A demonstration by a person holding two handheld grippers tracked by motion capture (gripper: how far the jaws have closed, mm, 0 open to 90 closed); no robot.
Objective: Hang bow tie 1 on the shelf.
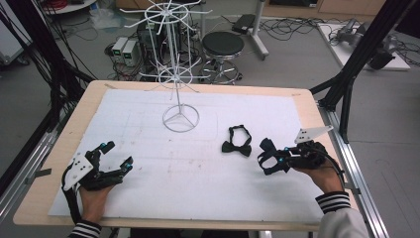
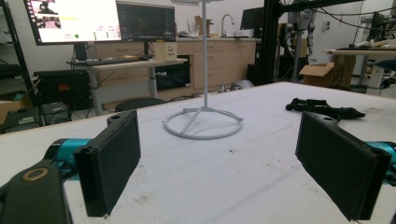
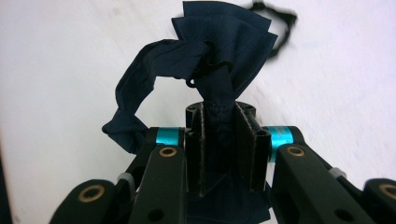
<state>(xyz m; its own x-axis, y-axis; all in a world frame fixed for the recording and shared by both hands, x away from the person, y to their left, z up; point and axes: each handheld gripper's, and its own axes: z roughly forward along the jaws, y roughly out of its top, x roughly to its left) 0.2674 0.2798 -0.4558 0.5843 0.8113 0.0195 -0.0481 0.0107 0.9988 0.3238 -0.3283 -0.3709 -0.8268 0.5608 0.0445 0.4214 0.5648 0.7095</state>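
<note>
In the right gripper view, the right gripper (image 3: 219,140) clamps a dark blue bow tie (image 3: 224,56) at its middle, the tie's long axis running straight up the frame, one wing fanned at top centre and its strap looping to the left. In the high view it sits at lower right, over the white mat (image 1: 148,148). A second bow tie (image 1: 236,147) lies flat just left. The left gripper (image 1: 117,154), lower left, gapes wide and empty.

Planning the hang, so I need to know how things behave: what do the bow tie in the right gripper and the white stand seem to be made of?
Navy bow tie: soft woven cloth, matte; it creases and droops between the shut right gripper pads. White stand: thin rigid wire, probably painted metal; smooth, even white coat, straight rods, ring base.
</note>
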